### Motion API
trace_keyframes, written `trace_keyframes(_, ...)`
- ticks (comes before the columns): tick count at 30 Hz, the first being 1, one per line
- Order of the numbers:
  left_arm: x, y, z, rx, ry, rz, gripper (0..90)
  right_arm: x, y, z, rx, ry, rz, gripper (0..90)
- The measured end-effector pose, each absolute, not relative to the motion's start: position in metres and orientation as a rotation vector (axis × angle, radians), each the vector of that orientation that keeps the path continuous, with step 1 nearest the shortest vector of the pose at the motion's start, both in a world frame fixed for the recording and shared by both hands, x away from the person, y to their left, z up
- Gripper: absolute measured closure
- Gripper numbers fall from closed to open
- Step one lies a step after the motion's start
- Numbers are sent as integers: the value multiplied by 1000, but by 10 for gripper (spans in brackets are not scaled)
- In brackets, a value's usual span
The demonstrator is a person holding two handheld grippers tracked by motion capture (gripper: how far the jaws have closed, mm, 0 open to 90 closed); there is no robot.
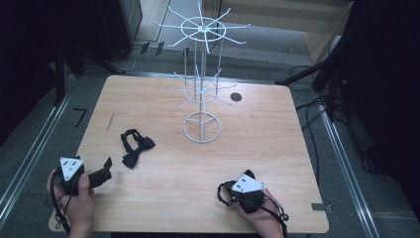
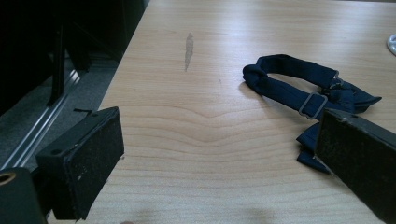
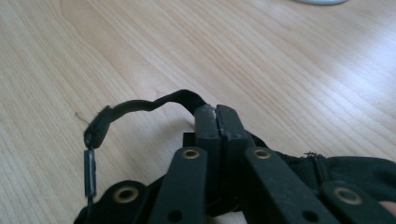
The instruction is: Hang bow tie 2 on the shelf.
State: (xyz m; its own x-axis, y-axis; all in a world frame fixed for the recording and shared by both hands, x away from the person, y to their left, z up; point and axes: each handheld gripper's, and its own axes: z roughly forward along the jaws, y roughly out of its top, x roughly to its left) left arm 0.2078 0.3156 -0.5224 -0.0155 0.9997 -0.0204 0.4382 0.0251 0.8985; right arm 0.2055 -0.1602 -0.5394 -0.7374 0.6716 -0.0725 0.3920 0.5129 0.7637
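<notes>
navy bow tie lay just beyond the wide-spread left gripper, right gripper clenched on a black strap, which looked likely to snag.

You are at a lab-style recording station: a light wooden table on grey carpet, flanked by metal floor rails, dark stands and trailing cables, with a white wire display rack as a prop.
</notes>
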Motion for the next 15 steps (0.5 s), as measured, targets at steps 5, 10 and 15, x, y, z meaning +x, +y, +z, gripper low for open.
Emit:
trace_keyframes(5,208,316,-522,1511,1555,949,23,206,-165,-535,905,2357,1116,900)
trace_keyframes(10,208,316,-522,1510,1555,950,22,204,-173,-523,960,2265,1185,900)
trace_keyframes(15,208,316,-522,1510,1556,950,23,202,-180,-512,1001,2171,1260,900)
